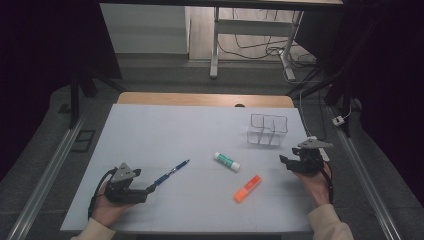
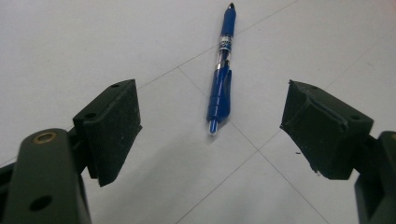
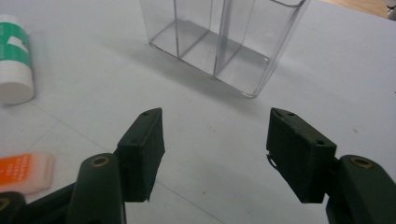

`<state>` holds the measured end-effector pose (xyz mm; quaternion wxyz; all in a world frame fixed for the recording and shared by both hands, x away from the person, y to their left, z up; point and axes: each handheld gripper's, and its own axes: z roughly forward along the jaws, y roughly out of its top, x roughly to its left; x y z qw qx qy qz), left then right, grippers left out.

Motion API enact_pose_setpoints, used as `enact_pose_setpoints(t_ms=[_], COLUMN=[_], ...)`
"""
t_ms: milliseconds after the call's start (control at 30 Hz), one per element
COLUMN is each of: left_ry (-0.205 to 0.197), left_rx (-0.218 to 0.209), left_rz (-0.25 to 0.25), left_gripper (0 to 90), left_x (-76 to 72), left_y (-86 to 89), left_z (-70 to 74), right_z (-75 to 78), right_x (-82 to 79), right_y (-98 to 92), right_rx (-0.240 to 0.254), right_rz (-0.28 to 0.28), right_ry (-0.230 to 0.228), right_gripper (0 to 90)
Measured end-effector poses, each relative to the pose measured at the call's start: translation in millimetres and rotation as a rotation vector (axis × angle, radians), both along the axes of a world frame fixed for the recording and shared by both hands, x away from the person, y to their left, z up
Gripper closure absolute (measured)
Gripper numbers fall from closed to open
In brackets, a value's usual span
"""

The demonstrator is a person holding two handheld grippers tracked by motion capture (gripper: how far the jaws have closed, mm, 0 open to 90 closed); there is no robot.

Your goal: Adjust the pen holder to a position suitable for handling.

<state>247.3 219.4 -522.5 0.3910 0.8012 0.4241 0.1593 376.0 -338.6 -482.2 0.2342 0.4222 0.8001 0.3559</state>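
At the lower left of the high view, the left claw (image 1: 150, 188) rests low on the white table (image 1: 165, 127), held in a hand (image 1: 107, 207) that enters from the bottom edge. Its jaws stand wide apart with nothing between them. In the left gripper view the same claw (image 2: 210, 126) frames a blue pen (image 2: 221, 79), which lies flat on the table just beyond the jaws, one end toward the claw, the other pointing to the top of the frame. In the high view the pen (image 1: 171, 173) lies just up and to the right of the left claw, apart from it.

At the right of the high view, the right claw (image 1: 285, 161) is held above the table by the other hand (image 1: 316, 186), a pale sleeve (image 1: 327, 222) at the lower right corner. In the right gripper view this claw (image 3: 215, 149) has its jaws apart and grips nothing; bare table lies between them.

Further items:
- Clear plastic organiser (image 3: 224, 35), upright, with inner dividers, at the top centre of the right gripper view; in the high view (image 1: 268, 130) it stands just above and left of the right claw.
- White glue stick (image 1: 227, 161), green label, lying at frame centre; also at the upper left edge of the right gripper view (image 3: 14, 58).
- Orange highlighter (image 1: 248, 188), lying below and right of the glue stick; at the lower left of the right gripper view (image 3: 23, 171).
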Motion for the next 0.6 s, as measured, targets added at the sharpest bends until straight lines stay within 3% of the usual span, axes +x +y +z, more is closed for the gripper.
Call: enact_pose_setpoints(t_ms=[300, 533, 600], left_ry=[0.003, 0.005, 0.005], left_rx=[0.006, 0.012, 0.012], left_rz=[-0.007, -0.012, -0.011], left_gripper=[20.0, 20.3, 20.3], left_x=[0.7, 1.2, 1.4], left_y=[-1.3, -2.0, -2.0], left_z=[-0.9, -1.5, -1.7], right_z=[-0.7, -1.7, -2.7], right_x=[6.2, 15.4, 19.2], right_y=[-4.7, -8.3, -9.6], right_rx=[0.016, 0.003, -0.003], right_rz=[-0.011, -0.047, -0.042], right_ry=[0.003, 0.004, -0.006], right_gripper=[51.8, 68.5, 79.4])
